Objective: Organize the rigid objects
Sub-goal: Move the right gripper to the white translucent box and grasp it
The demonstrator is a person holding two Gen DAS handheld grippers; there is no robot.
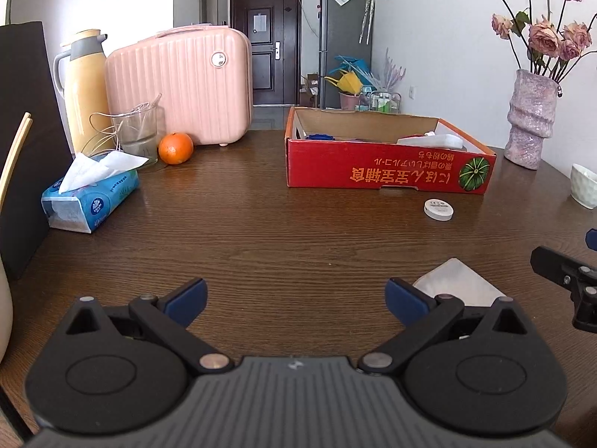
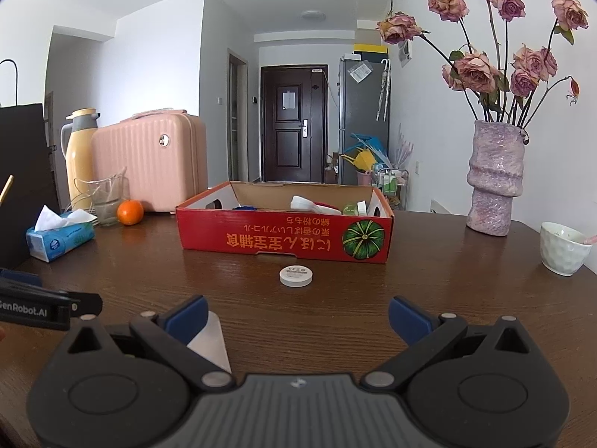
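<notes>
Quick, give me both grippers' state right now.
Left gripper: open, holding nothing, above the table.
Right gripper: open, holding nothing, facing the white disc.

Left gripper (image 1: pixel 296 300): wide open, holding nothing, low and level.
Right gripper (image 2: pixel 298 317): wide open, holding nothing, just beside the left.
</notes>
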